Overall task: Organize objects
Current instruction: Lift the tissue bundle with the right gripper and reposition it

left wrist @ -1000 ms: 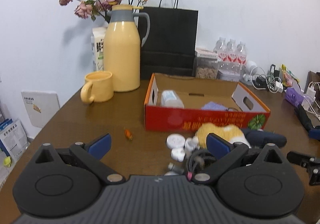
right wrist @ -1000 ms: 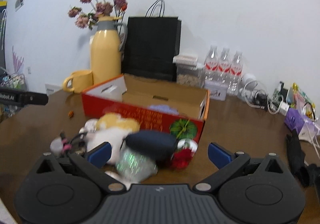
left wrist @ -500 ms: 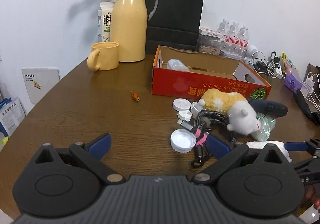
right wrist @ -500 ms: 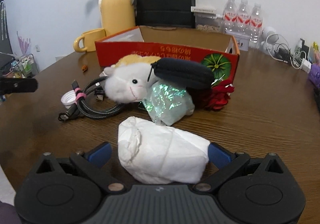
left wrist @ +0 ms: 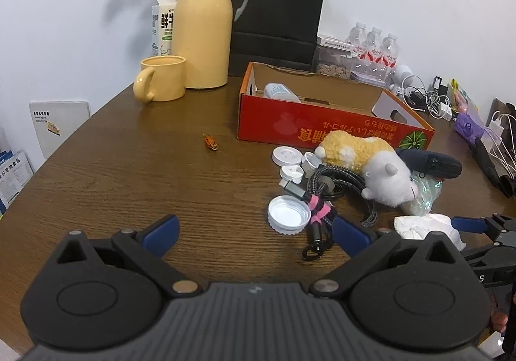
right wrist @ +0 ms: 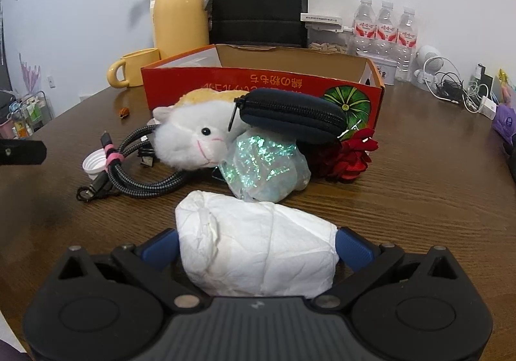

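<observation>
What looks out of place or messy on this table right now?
A jumbled pile sits outside the red box: the plush toy lies on its side with a dark zip pouch across it, over a coiled cable. A lone orange scrap lies apart.

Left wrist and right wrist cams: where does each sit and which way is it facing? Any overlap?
Left wrist: rides on the left gripper, low over the wooden table, facing the red cardboard box; own open blue-tipped fingers show, nothing between them.
Right wrist: rides on the right gripper, lower and closer, facing the same box; its fingers flank a white tissue bundle.
Shared: plush toy, braided cable, yellow thermos, the tissue bundle. Left view catches the right gripper.
</observation>
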Action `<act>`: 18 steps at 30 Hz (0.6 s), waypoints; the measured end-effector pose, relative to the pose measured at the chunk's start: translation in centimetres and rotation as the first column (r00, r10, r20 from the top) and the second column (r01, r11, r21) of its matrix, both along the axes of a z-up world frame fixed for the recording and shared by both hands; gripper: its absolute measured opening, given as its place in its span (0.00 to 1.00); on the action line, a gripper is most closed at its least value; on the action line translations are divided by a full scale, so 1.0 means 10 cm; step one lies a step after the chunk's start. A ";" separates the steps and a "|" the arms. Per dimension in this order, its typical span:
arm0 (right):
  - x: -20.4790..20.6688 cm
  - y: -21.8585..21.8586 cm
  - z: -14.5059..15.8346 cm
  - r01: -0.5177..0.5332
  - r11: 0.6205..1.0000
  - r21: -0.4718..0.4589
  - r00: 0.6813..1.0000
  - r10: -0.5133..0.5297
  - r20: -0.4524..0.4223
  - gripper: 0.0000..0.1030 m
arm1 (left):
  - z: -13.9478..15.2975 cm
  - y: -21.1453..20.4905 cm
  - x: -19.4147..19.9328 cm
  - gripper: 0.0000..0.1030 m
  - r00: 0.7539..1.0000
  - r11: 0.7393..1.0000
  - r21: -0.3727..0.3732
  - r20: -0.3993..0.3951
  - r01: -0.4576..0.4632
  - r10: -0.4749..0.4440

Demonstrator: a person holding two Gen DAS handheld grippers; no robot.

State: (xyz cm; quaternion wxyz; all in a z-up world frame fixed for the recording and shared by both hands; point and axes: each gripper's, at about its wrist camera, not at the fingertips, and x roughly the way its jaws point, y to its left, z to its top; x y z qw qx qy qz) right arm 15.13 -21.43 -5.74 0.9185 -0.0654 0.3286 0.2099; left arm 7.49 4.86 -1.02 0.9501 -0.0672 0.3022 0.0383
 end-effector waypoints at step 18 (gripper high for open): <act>-0.13 -0.07 0.04 -0.015 0.999 0.051 0.997 0.012 0.070 0.76 | -0.24 0.07 0.19 1.00 0.998 0.998 0.049 -0.063 -0.025 0.028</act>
